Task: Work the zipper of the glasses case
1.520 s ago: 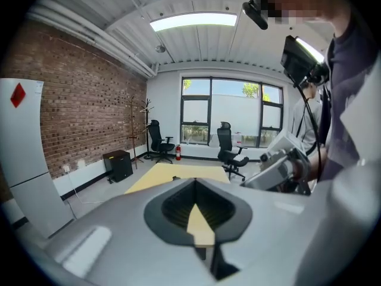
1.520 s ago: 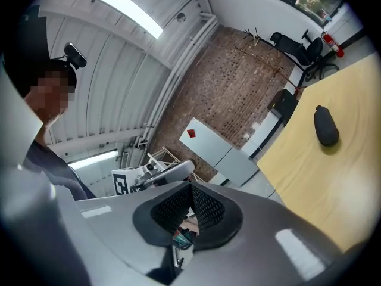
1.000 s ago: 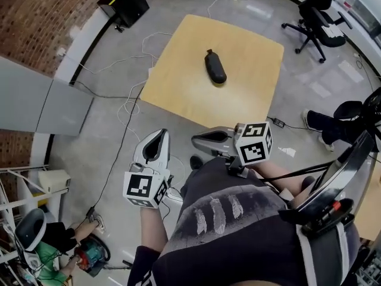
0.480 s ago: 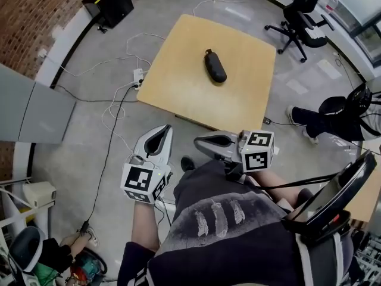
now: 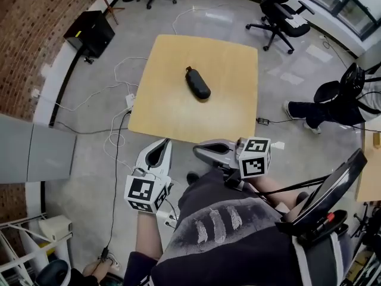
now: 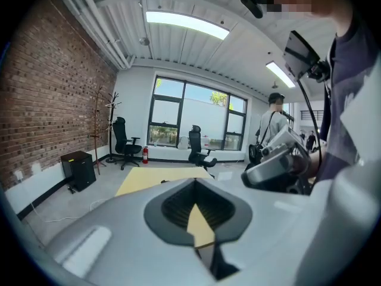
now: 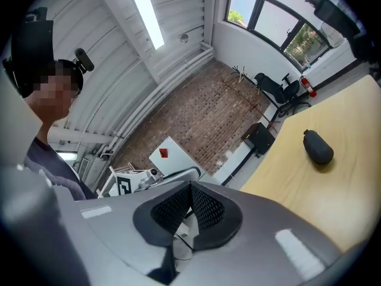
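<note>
Head view, black glasses case [image 5: 197, 83] lying mid wooden table [image 5: 232, 109], left gripper [image 5: 158, 152] and right gripper [image 5: 203, 151] near the person's body, well apart from it, left gripper view, jaws pressed together, empty, right gripper view, jaws together, empty, case far right on table

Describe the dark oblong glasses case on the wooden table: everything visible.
The near-black oblong glasses case has rounded ends and a smooth, faintly shiny shell. It lies flat and alone near the middle of the pale square wooden table, with its long axis diagonal in the head view. It rests only on the tabletop, and nothing else touches it. A small nub sticks out at its far-left end. It looks closed, but the zipper is too small to make out.
</note>
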{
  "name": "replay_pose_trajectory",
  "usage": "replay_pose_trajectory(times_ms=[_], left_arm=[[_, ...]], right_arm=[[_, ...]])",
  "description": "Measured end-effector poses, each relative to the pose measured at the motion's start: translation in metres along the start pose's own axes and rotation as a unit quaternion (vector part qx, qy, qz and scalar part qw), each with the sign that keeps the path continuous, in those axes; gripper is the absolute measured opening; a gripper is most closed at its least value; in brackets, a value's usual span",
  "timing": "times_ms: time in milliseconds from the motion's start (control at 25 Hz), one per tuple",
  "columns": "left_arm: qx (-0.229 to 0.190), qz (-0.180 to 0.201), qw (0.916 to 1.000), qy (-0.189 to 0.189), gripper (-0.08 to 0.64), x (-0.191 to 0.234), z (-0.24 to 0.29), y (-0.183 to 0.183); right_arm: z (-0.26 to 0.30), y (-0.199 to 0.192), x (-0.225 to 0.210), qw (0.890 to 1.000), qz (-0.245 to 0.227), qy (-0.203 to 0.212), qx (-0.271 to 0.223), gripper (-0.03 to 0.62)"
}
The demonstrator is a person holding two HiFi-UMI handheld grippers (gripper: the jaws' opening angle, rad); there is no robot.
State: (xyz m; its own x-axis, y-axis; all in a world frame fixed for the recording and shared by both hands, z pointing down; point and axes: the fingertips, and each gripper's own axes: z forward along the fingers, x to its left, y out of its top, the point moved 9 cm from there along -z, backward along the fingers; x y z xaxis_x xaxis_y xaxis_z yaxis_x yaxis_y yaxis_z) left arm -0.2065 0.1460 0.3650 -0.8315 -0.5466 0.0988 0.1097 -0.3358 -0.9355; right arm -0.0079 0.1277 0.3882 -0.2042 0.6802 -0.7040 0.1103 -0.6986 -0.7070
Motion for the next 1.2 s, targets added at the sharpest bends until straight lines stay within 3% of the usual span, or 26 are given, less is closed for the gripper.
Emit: replay_pose_trajectory(times_ms=[320,720,920,1200], left_arm=[[0.023,0.041,0.9987,0.019,0.000,-0.033,0.065,0.041],[0.066,0.054,0.9939,0.070,0.000,-0.034,0.111,0.051],[0.075,0.062,0.9938,0.054,0.000,-0.028,0.130,0.052],[0.083,0.116,0.9896,0.021,0.001,-0.012,0.172,0.054]], right_arm=[[-0.061,0.041,-0.044,0.999,0.000,0.023,-0.028,0.000],[-0.100,0.056,-0.100,1.000,-0.003,0.010,0.022,0.000],[-0.102,0.067,-0.109,0.999,-0.029,-0.015,0.022,0.000],[-0.114,0.077,-0.123,0.997,-0.040,-0.059,0.012,0.000]])
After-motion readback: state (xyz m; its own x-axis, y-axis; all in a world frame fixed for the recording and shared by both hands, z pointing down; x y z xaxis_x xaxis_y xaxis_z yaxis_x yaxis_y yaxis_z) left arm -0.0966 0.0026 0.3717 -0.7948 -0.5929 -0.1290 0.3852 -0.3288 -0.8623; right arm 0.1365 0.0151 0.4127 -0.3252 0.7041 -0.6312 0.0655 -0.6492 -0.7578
